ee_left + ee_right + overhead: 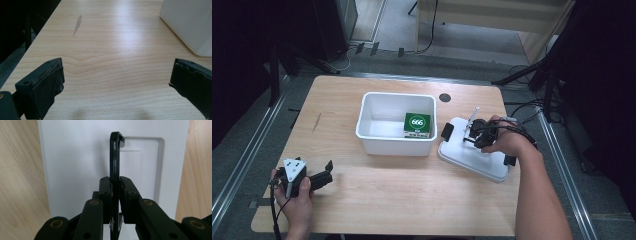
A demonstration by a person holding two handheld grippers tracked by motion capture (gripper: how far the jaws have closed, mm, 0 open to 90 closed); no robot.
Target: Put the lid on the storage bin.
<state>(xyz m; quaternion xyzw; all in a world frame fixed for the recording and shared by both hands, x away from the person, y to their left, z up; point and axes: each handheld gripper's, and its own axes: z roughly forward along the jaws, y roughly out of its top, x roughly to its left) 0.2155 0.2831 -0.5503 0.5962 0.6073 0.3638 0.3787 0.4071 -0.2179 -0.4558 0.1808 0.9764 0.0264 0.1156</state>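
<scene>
An open white bin (362, 125) stands mid-table with a green box (417, 124) marked 666 inside, toward its right. To the bin's right a white lid (472, 157) lies flat on the table. My right gripper (473, 135) is over the lid. In the right gripper view that gripper (114, 183) is shut on the lid's thin black handle (114, 157), which stands on edge above the lid (75, 157). My left gripper (328, 172) rests near the front left edge, open, with bare wood between its jaws (116, 75). A corner of the bin (190, 22) lies ahead of it.
A black latch (446, 131) sits at the lid's left end. A dark round grommet (444, 97) is set in the table behind the bin. A grey scuff (77, 25) marks the wood at left. Cables and stands lie on the floor around the table.
</scene>
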